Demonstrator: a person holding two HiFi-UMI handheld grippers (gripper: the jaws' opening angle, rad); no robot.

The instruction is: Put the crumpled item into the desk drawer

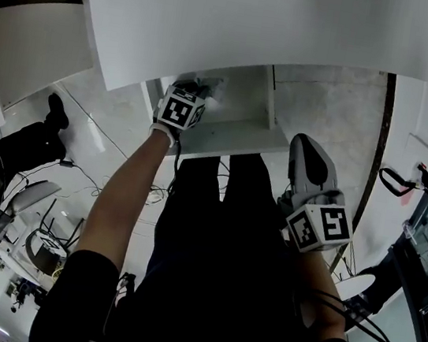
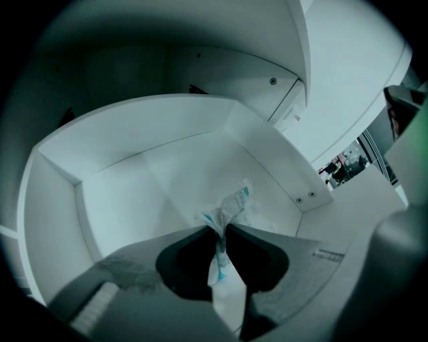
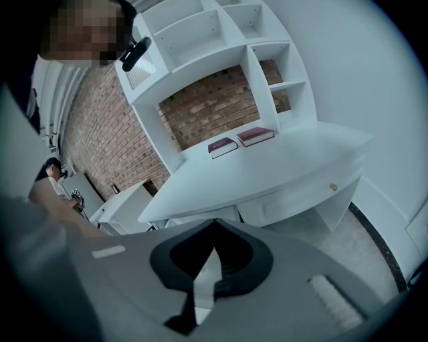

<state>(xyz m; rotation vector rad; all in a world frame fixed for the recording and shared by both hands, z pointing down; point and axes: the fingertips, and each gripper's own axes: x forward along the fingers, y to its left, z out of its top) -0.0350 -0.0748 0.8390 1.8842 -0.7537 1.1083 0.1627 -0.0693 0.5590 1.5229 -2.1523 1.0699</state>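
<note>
The crumpled item (image 2: 232, 206), a white wrapper with teal print, is pinched between the tips of my left gripper (image 2: 221, 229), which is shut on it. That gripper (image 1: 201, 89) reaches down into the open white desk drawer (image 1: 239, 136), with the wrapper hanging just above the drawer floor (image 2: 154, 180). The drawer holds nothing else that I can see. My right gripper (image 1: 306, 144) hovers outside, to the right of the drawer front and above the person's legs. Its tips (image 3: 214, 226) meet with nothing between them.
The white desk top (image 1: 260, 22) overhangs the drawer. A second white desk (image 3: 267, 174) has a drawer knob (image 3: 332, 188), two red books (image 3: 255, 135) and shelving (image 3: 200, 40) on a brick wall. Cables and office chairs (image 1: 31, 219) sit on the floor at left.
</note>
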